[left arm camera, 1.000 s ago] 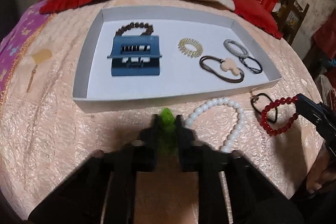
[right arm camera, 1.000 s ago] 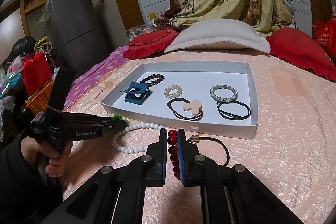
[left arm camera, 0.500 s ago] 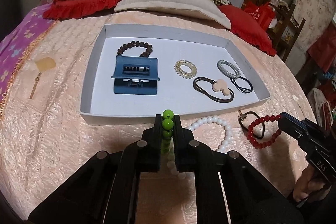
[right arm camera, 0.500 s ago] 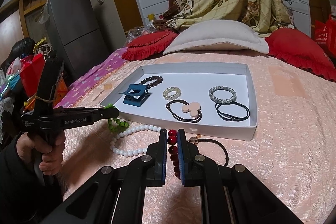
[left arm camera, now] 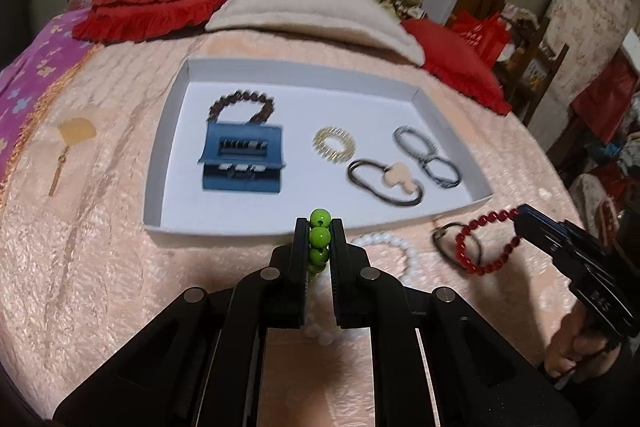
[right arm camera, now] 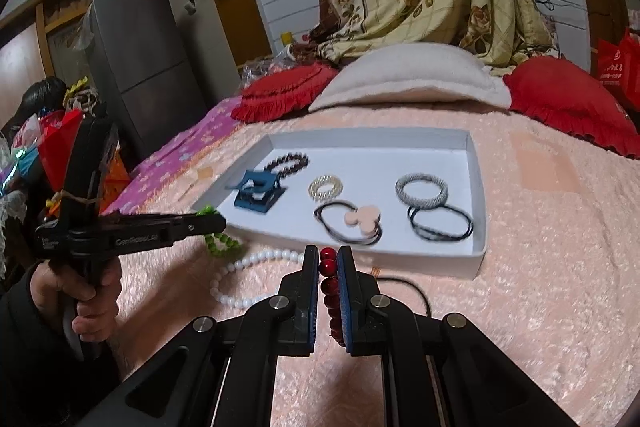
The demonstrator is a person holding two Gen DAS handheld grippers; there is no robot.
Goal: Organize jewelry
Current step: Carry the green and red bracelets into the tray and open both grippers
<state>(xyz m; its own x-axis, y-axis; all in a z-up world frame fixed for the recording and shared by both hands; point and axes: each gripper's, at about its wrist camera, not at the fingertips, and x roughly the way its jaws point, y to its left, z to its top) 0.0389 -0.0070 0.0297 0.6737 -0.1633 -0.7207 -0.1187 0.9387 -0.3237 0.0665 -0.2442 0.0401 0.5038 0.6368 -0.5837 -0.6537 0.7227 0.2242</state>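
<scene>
A white tray [left arm camera: 160, 163] sits on the pink bed cover. Inside it lie a brown bead bracelet [left arm camera: 240, 105], a blue hair claw [left arm camera: 242, 159], a gold coil hair tie [left arm camera: 333, 143], a dark hair band with a pink charm [left arm camera: 386, 181], a silver hair band [left arm camera: 412, 141] and a thin black hair band [left arm camera: 442, 173]. In front of the tray, a green bead bracelet [left arm camera: 320, 237] hangs up off the cover. A white bead bracelet [right arm camera: 248, 281] lies flat. A red bead bracelet [left arm camera: 486, 243] is lifted near a black hair tie [left arm camera: 446, 239].
</scene>
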